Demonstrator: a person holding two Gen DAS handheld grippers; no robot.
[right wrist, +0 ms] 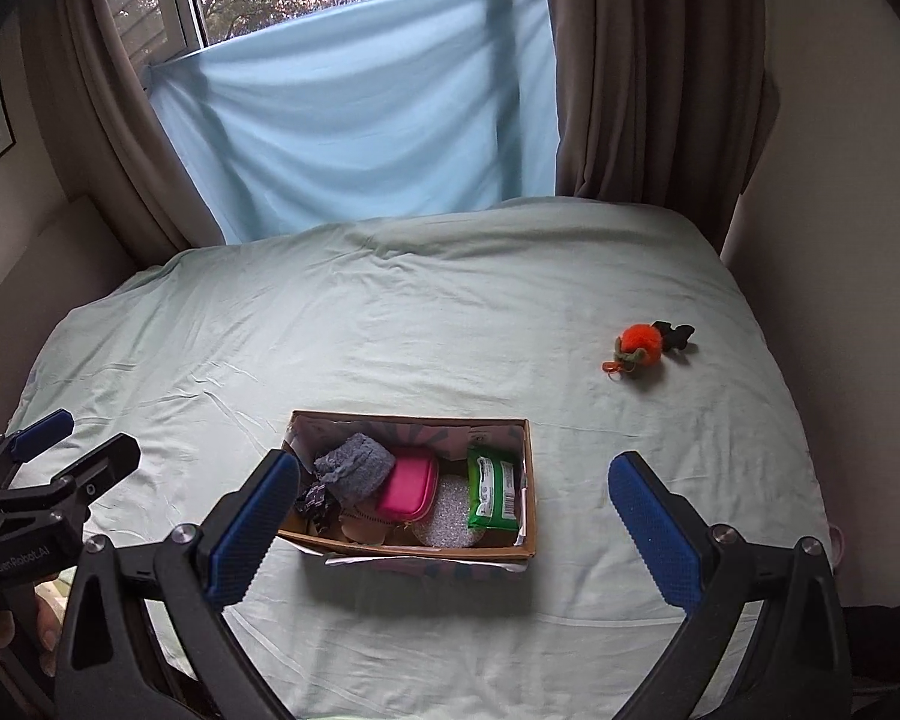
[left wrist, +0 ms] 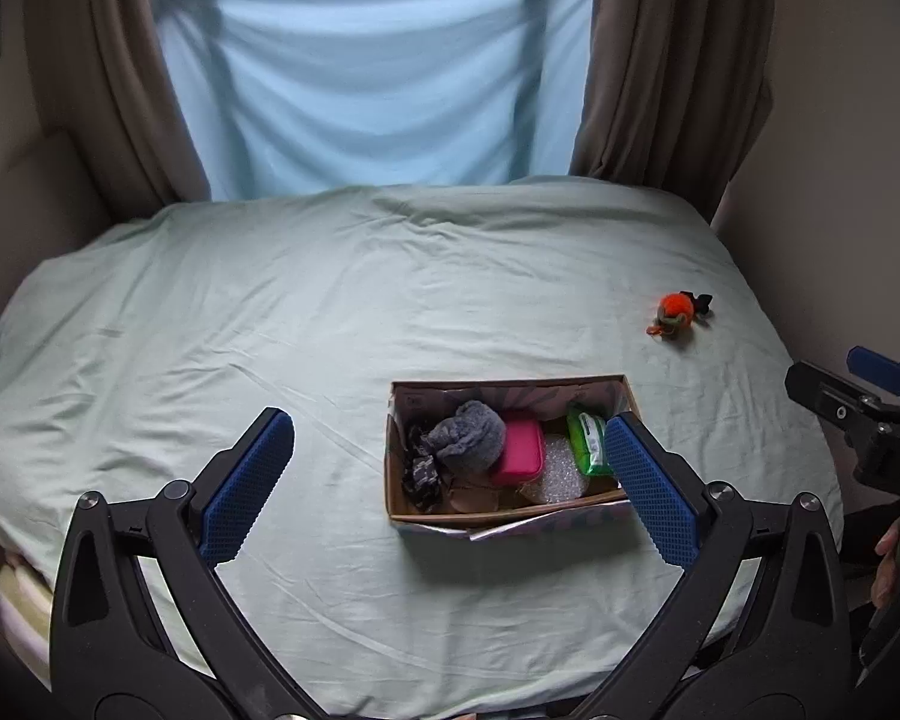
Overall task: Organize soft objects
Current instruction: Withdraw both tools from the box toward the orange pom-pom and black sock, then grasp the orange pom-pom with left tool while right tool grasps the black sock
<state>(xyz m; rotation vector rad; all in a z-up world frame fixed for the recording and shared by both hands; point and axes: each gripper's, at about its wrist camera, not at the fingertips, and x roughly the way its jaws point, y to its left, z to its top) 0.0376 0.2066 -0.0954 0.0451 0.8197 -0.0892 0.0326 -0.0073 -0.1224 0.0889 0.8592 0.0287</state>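
left gripper (left wrist: 450,474): jaws spread wide, nothing held; hovers over near edge of bed, box framed between its pads.
right gripper (right wrist: 453,516): jaws spread wide, empty too; sits to the right of the left one, box near its left pad.
box (right wrist: 411,546): open cardboard box on bed, near front edge, roughly centre. Acts as collection bin, so placed within easy reach of both tools.
box contents: grey fuzzy sock (right wrist: 354,468) at left on top, dark patterned fabric (right wrist: 313,501) under and beside it, pink pouch (right wrist: 408,489) leaning in middle, bubble wrap piece (right wrist: 447,513) beside the pouch, green wipes pack (right wrist: 493,492) upright against right wall. Packed side by side to save room.
orange plush toy (right wrist: 639,351): the only loose item; lies on sheet at far right of bed, well apart from box. Black bit attached at its right; cannot tell what it is.
bed sheet (right wrist: 390,330): pale green, wrinkled, otherwise bare.
stage guess: almost done, one item left out.
next move guess: right gripper is nearer the toy, so likely reaches for it; jaws already wide enough.
risk: toy small and squashy, pads could pinch sheet along with it.
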